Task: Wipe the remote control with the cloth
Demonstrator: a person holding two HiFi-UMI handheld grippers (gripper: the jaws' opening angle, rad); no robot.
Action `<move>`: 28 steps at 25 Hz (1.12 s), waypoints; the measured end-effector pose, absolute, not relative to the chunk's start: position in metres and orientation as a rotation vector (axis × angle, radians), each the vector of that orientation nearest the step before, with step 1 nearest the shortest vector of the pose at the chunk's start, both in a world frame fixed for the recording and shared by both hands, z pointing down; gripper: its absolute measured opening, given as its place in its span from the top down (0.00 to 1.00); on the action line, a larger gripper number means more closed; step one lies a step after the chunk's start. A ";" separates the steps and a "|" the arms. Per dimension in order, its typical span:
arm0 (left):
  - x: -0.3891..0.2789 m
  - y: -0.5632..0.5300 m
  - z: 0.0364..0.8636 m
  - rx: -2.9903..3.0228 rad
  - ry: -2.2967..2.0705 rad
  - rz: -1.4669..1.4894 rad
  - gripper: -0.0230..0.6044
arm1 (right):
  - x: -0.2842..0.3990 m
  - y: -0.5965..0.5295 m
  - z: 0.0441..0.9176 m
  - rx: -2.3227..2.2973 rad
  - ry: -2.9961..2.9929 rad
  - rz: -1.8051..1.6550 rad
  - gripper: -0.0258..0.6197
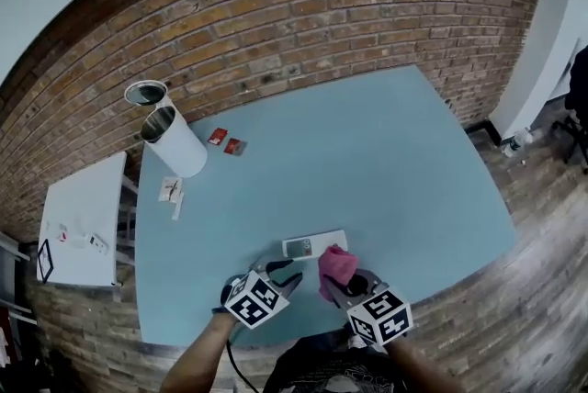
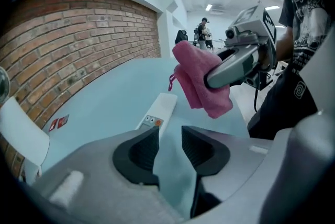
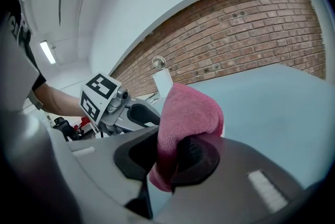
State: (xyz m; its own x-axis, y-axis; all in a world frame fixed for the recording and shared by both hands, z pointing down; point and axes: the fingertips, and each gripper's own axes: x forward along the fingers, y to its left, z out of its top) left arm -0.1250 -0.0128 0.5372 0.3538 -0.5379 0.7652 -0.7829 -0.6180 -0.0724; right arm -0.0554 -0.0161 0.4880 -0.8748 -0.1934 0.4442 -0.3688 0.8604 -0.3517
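So the slim white remote control [image 1: 314, 245] is lying flat on the light blue table [image 1: 386, 162], close to the near edge and right in front of the person, with its button end toward the left gripper [image 2: 168, 134]. That gripper's jaws are parted with nothing between them, just bare tabletop showing through the gap, and the remote sits just past the tip of one jaw (near it, not in the grip). The right gripper [image 3: 168, 150] is clamped onto a bunched-up pink terry cloth [image 3: 191, 113]. Its pads are squeezing the lower fold and the rest puffs up above the jaws. From the head view the cloth sits right at the remote's right end and overlaps it a bit. From the left gripper view it looks like it's hanging over the table beside the remote, but I honestly can't tell if the two are touching. Both grippers are close together at the near edge and angled toward each other. Further back on the left there's a white cylindrical canister [image 1: 176, 143] tipped on its side, with two small red packets [image 1: 226, 141] just beside it. A red brick wall [image 1: 303, 5] runs behind the table, and a white side table [image 1: 87, 207] stands off to the left.
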 end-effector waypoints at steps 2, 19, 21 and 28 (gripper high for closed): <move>-0.134 -0.021 0.538 2.339 -1.140 1.190 0.70 | -0.061 -0.020 0.486 0.422 -2.625 0.593 0.86; -0.141 -0.046 0.582 2.498 -0.693 1.332 0.41 | -0.114 -0.035 0.497 0.435 -2.553 0.715 0.86; -0.140 -0.048 0.585 2.513 -0.687 1.334 0.41 | -0.117 -0.038 0.499 0.437 -2.549 0.725 0.86; -0.138 -0.049 0.591 2.484 -0.618 1.242 0.42 | -0.147 -0.059 0.495 0.471 -2.592 0.756 0.86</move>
